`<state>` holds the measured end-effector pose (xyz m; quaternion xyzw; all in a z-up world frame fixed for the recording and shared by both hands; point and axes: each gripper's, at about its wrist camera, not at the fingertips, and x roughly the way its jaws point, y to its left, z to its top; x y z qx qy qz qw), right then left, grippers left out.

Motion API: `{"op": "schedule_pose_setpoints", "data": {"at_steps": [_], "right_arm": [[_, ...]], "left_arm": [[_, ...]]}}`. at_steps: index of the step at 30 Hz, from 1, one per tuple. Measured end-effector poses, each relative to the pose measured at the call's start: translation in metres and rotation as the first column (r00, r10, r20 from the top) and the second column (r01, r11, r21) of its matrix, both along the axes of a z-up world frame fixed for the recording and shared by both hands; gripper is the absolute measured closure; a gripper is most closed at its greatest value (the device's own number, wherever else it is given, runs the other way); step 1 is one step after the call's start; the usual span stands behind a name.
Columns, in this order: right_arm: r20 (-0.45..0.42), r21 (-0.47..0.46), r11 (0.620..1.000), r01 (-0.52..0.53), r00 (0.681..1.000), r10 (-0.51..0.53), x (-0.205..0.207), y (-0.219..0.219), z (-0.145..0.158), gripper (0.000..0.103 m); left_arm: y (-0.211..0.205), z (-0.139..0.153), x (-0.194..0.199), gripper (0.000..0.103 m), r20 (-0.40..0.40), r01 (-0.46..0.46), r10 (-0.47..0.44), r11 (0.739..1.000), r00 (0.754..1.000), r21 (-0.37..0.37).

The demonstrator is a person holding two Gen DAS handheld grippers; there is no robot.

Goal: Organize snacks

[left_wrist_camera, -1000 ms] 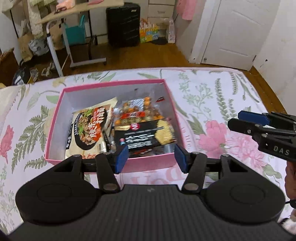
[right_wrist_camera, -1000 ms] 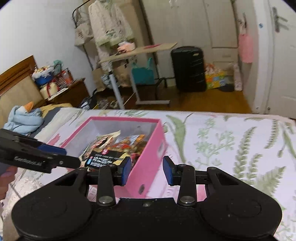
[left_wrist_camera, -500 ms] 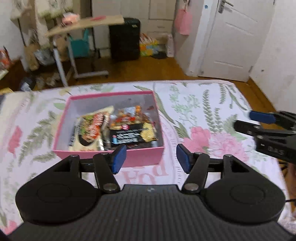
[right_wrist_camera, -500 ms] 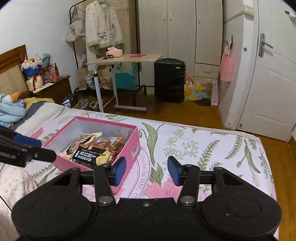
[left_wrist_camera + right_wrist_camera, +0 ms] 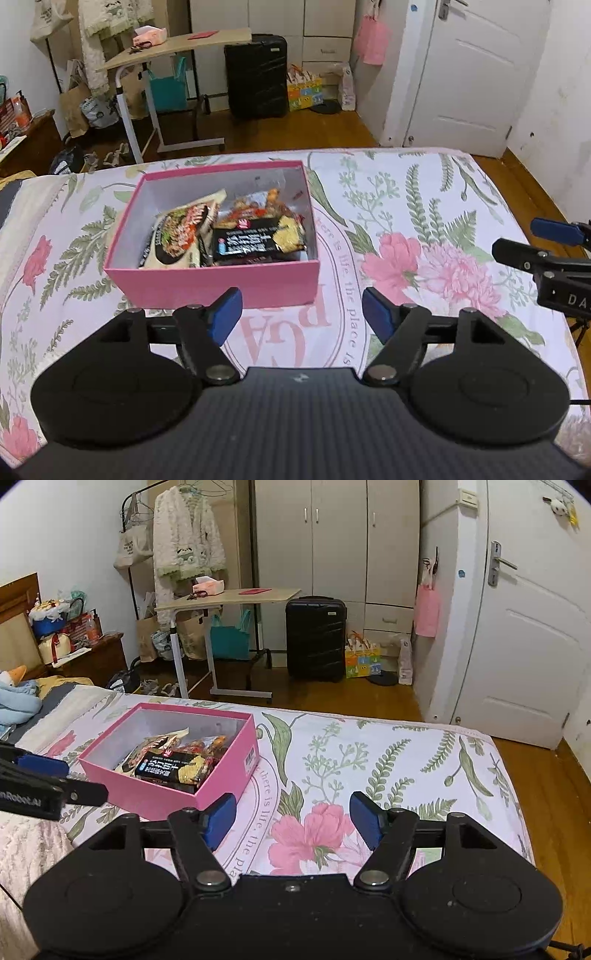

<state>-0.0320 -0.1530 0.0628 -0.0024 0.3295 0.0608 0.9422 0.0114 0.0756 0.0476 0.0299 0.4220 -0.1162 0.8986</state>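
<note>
A pink box (image 5: 218, 282) sits on the floral bedspread and holds several snack packets: a black cracker packet (image 5: 247, 242), a noodle packet (image 5: 177, 236) and an orange-speckled bag (image 5: 258, 206). The box also shows in the right wrist view (image 5: 236, 771). My left gripper (image 5: 302, 314) is open and empty, just in front of the box's near wall. My right gripper (image 5: 291, 819) is open and empty, to the right of the box over the pink flower print. Each gripper shows at the edge of the other's view: the right one (image 5: 543, 243), the left one (image 5: 55, 779).
The floral bedspread (image 5: 424, 221) runs to the bed's foot edge, with wooden floor beyond. A rolling side table (image 5: 229, 598), black suitcase (image 5: 316, 638), wardrobe and white door (image 5: 528, 627) stand past the bed. A blue plush (image 5: 14, 701) lies at far left.
Both grippers have pulled back and up from the box, so it looks smaller and farther. Both jaws stay open; the right pair has widened. The snacks lie in the box as before.
</note>
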Motion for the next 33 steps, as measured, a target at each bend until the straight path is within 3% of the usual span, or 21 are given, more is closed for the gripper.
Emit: {"op": "schedule_pose_setpoints", "data": {"at_steps": [3,10,15,19,21,28,33], "right_arm": [[0.001,0.008,1.0,0.018,1.0,-0.018,-0.003,-0.003,-0.004,0.03],[0.017,0.028,0.999,0.04,0.999,-0.041,-0.004,-0.008,-0.017,0.024],[0.043,0.022,0.999,0.037,0.998,-0.038,-0.004,-0.007,-0.022,0.023],[0.065,0.007,0.999,0.051,0.997,-0.051,-0.004,-0.008,-0.026,0.009],[0.051,0.004,0.999,0.055,0.997,-0.055,-0.002,-0.007,-0.029,0.008],[0.019,-0.015,0.993,0.115,0.993,-0.115,-0.003,-0.006,-0.033,0.006],[0.042,-0.084,0.975,0.207,0.978,-0.205,-0.007,-0.009,-0.032,0.005]], "left_arm": [[-0.007,-0.007,0.001,0.031,0.012,-0.016,0.016,1.0,1.0,0.014],[-0.018,-0.025,0.002,0.016,0.076,-0.017,0.016,1.0,0.997,0.009],[-0.019,-0.037,0.006,0.011,0.065,-0.038,0.038,0.999,0.997,-0.014],[-0.022,-0.042,0.002,0.008,0.146,-0.082,0.078,0.997,0.986,0.017],[-0.022,-0.046,0.001,0.006,0.171,-0.091,0.086,0.996,0.982,0.021],[-0.02,-0.052,0.002,0.006,0.13,-0.127,0.12,0.991,0.984,0.041],[-0.02,-0.05,0.001,0.006,0.122,-0.115,0.112,0.993,0.986,0.019]]}}
